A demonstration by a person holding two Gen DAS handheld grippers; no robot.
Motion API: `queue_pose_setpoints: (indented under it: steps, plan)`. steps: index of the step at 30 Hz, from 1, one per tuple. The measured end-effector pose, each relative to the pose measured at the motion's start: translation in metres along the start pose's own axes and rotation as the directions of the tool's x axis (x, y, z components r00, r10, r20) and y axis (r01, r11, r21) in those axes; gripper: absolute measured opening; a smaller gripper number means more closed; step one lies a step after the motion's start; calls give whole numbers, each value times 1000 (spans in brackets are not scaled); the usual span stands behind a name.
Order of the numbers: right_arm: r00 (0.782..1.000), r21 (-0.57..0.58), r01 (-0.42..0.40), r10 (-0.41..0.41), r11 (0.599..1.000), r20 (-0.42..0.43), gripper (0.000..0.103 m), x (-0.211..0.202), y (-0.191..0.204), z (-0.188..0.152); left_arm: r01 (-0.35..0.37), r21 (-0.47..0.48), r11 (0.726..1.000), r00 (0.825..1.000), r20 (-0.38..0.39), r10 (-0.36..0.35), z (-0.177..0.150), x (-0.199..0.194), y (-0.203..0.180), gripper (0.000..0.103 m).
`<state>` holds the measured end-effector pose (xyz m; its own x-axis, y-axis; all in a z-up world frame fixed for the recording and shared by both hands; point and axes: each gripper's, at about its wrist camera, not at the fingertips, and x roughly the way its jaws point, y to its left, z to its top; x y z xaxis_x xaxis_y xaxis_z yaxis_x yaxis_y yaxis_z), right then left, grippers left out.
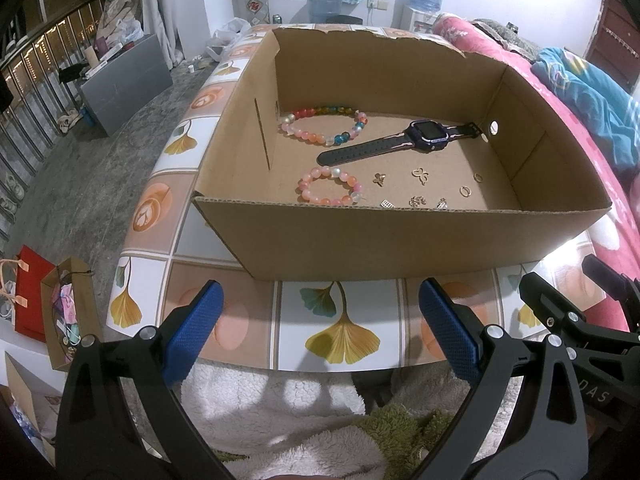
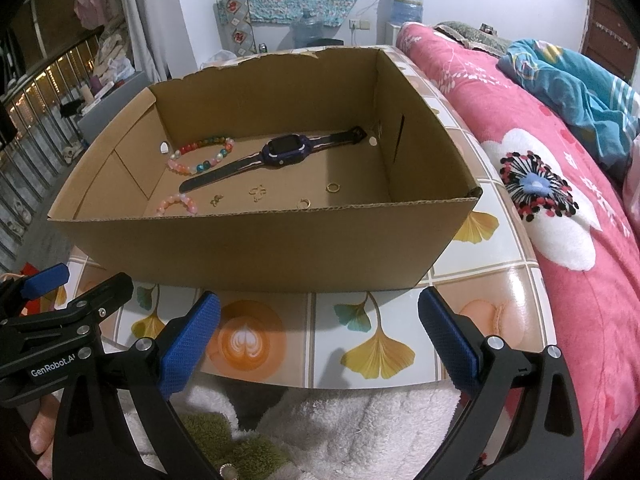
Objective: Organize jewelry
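An open cardboard box (image 1: 400, 240) (image 2: 260, 248) sits on a tiled-pattern table. Inside lie a multicoloured bead bracelet (image 1: 322, 126) (image 2: 202, 158), a pink bead bracelet (image 1: 330, 186) (image 2: 176, 204), a purple smartwatch (image 1: 404, 140) (image 2: 276, 154), gold rings (image 1: 465, 191) (image 2: 333, 188) and small gold charms (image 1: 420, 174) (image 2: 257, 193). My left gripper (image 1: 320, 328) hangs open near the table's front edge, short of the box. My right gripper (image 2: 320, 336) is open too, at the same distance. Each gripper shows at the edge of the other's view.
A bed with a pink floral cover (image 2: 560, 200) runs along the table's right side. Paper bags (image 1: 68, 312) stand on the floor at the left. A white and green fleece garment (image 1: 280, 412) lies below the grippers.
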<state>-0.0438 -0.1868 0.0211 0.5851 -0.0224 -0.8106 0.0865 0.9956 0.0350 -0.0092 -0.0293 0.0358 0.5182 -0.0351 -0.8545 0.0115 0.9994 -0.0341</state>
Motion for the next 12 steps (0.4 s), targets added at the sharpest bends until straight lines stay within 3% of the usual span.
queue_pose_setpoints:
  steps: [12]
  plan:
    - [1000,-1,1,-1,1000,-1,96,1,0,0,0,-1,1000,1000,-3,0,-2,0,1,94]
